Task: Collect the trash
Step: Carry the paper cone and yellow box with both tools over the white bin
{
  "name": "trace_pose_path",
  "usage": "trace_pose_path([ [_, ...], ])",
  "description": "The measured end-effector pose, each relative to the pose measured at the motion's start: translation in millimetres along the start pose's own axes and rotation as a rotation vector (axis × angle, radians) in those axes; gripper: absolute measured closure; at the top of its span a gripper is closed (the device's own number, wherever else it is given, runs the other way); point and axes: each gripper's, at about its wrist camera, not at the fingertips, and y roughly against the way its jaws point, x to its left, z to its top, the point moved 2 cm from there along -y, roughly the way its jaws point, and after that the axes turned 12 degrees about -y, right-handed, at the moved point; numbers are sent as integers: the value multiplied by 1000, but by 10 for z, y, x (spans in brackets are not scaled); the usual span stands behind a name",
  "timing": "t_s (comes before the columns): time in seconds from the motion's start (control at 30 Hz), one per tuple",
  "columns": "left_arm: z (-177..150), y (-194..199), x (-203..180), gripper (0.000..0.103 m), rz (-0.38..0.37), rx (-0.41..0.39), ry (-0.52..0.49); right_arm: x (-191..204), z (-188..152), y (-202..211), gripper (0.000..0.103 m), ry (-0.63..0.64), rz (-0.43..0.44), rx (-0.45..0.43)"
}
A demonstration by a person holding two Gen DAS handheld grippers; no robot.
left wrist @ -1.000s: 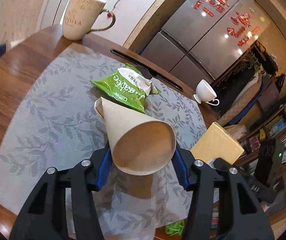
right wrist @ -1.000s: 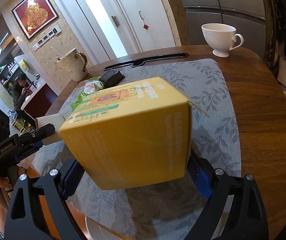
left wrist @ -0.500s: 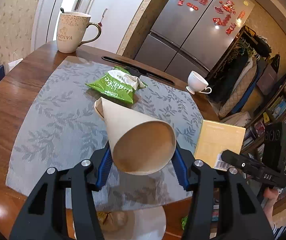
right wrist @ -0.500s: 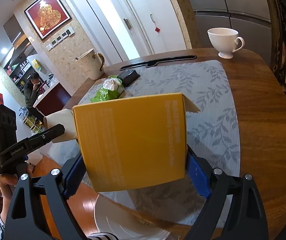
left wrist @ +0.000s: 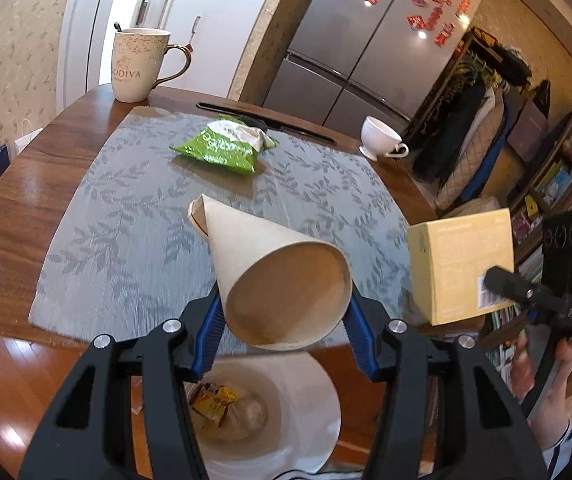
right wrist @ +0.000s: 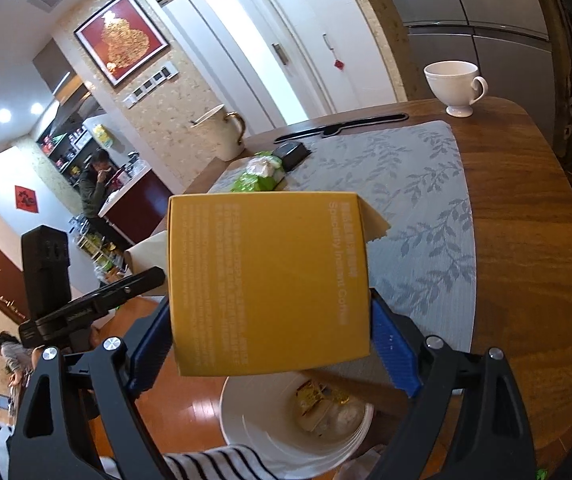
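Observation:
My left gripper (left wrist: 282, 320) is shut on a brown paper cone cup (left wrist: 274, 272), held past the table's near edge above a white trash bin (left wrist: 309, 412). My right gripper (right wrist: 270, 332) is shut on a yellow coffee box (right wrist: 266, 280), also held above the white bin (right wrist: 254, 428). The box shows in the left wrist view (left wrist: 457, 264) to the right of the cone. Wrappers lie in the bin (right wrist: 317, 400). A green snack bag (left wrist: 222, 148) lies on the grey placemat (left wrist: 126, 216).
On the wooden table (left wrist: 26, 184) stand a Godiva mug (left wrist: 134, 64) at the far left and a white teacup (left wrist: 381, 138) at the far right. A black strip (right wrist: 341, 128) and a small black box (right wrist: 291, 154) lie beyond the bag.
Both grippers have pulled back from over the placemat to beyond the table's near edge, carrying the cone and the box. The white bin has come into view below them.

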Motion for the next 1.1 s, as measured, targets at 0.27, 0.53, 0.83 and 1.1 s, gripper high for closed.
trace_pose_path([
  [0.27, -343, 219, -201, 49, -22, 61, -75, 104, -321, 189, 16, 39, 82, 81],
  [0.53, -738, 279, -388, 49, -39, 135, -136, 213, -745, 216, 16, 120, 93, 160],
  [0.83, -1151, -135, -299, 49, -17, 285, -137, -15, -1075, -269, 16, 73, 22, 271],
  [1.1, -1476, -608, -159, 49, 29, 381, -188, -293, -1339, -866, 16, 62, -96, 342],
])
